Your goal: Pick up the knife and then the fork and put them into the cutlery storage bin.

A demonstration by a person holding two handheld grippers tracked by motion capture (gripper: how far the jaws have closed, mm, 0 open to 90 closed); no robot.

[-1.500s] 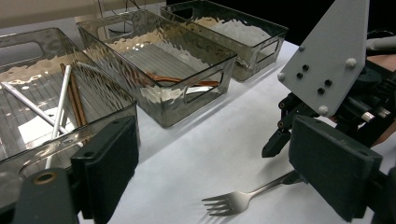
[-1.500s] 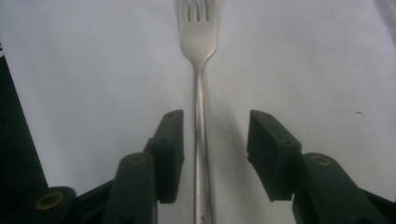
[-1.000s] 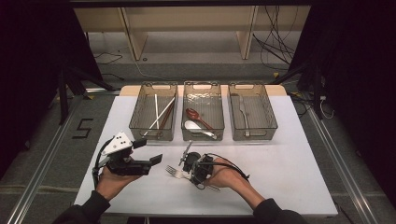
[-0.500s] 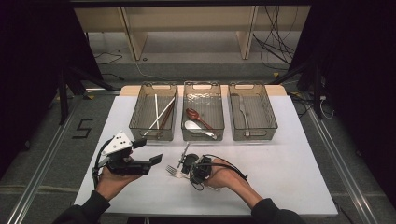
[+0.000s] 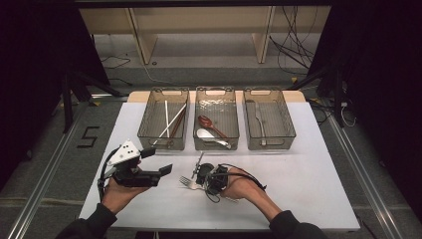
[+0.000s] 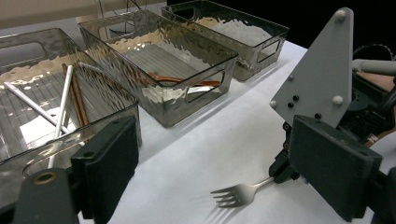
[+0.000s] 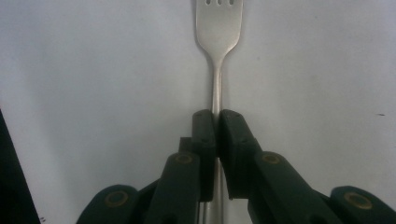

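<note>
We had our right gripper point(image 7: 216, 122) just closing on the fork point(image 7: 218, 28) near the table's front edge; lifting and binning remained.

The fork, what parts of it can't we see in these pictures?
- Right gripper view: the fork has its tine tips cut off by the top edge, and the right gripper, its jaws just closed on the handle, covers the handle's lower part.
- Left gripper view: the fork's handle end is hidden behind the right gripper.
- High view: the fork is too small to count tines, and the person's right hand covers part of the handle.
</note>
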